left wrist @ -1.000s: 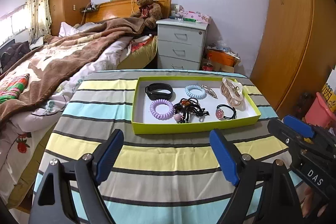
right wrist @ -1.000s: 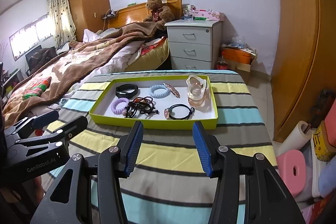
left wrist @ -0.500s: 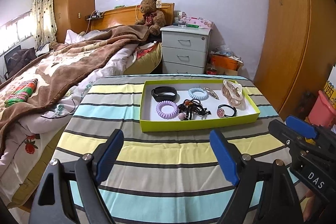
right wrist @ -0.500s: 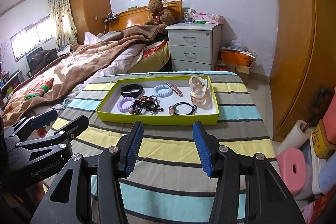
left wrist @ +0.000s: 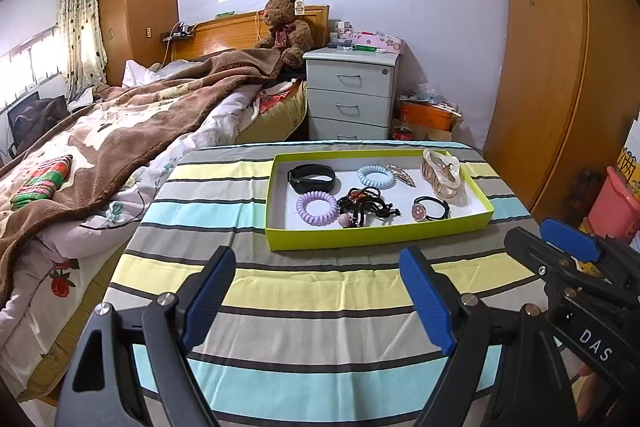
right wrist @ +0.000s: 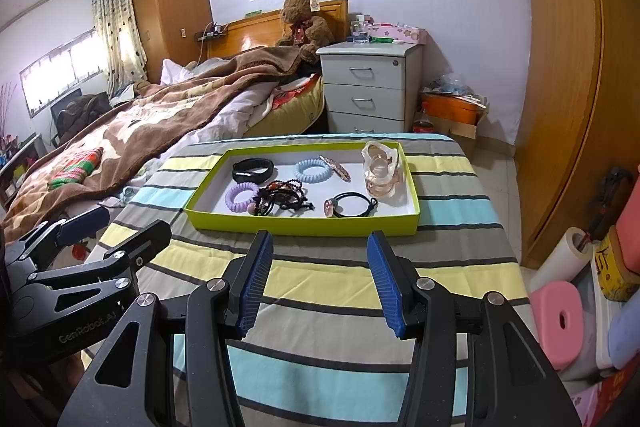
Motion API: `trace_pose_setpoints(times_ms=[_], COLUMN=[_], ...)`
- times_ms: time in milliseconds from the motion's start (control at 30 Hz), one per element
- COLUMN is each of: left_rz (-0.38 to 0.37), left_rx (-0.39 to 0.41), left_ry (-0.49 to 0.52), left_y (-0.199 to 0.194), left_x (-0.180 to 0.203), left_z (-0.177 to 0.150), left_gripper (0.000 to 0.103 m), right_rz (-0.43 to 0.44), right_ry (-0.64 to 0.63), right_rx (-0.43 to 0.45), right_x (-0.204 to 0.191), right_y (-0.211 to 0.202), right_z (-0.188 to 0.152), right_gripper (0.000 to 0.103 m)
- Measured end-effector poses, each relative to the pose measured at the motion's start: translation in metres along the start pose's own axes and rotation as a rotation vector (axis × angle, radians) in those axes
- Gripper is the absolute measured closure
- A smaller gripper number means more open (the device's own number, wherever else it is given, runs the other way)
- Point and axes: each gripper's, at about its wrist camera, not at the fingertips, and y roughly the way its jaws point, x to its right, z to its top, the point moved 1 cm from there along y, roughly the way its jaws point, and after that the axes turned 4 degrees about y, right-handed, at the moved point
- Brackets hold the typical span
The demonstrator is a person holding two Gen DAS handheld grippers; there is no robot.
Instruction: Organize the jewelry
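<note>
A lime-green tray (left wrist: 372, 237) is seen lying on the striped surface (left wrist: 320, 291), toward its far side, well apart from both tongs. Inside it are laid a black band (left wrist: 312, 178), a pale blue coil tie (left wrist: 375, 175), a lilac coil tie (left wrist: 317, 207), a tangle of black beaded cords (left wrist: 366, 205), a black hair tie with a pink stone (left wrist: 431, 207), a slim leaf-shaped clip (left wrist: 400, 174) and a translucent claw clip (left wrist: 440, 169) at the right end.

The left tongs (left wrist: 320, 299) are held wide open above the near stripes, with nothing between the blue pads. The right tongs (right wrist: 322, 279) are likewise held apart and empty, at a narrower gap.

In the left wrist view the right tool is seen at the lower right edge, beside a pink bucket (left wrist: 612, 205). In the right wrist view the left tool is seen at the lower left, and a pink stool (right wrist: 558, 323) and a paper roll (right wrist: 560, 259) are shown on the floor, which the other view does not reach.

Behind the surface a bed (right wrist: 132, 131) with a brown blanket, a teddy bear (right wrist: 306, 23), a white drawer unit (right wrist: 370, 87) and a wooden wardrobe (right wrist: 568, 67) are seen. Nothing is seen lying between the tongs and the tray.
</note>
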Motion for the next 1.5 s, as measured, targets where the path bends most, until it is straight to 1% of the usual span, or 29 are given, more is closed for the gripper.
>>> trace_pose_setpoints(times_ms=[467, 967, 1500], left_rz=[0.008, -0.006, -0.001], left_rx=[-0.003, -0.012, -0.017], left_ry=[-0.013, -0.009, -0.015], left_y=[0.0006, 0.0028, 0.0038], left_x=[-0.0020, -0.0003, -0.0026], left_z=[-0.0014, -0.0021, -0.0032], left_gripper=[0.018, 0.018, 0.018], right_rz=[0.000, 0.000, 0.000], right_ry=[0.000, -0.001, -0.001], right_rx=[0.000, -0.003, -0.002], right_x=[-0.0006, -0.0022, -0.0039], right_y=[0.0000, 0.0004, 0.0003], right_z=[-0.0002, -0.0010, -0.0022], right_gripper=[0.053, 0.053, 0.053])
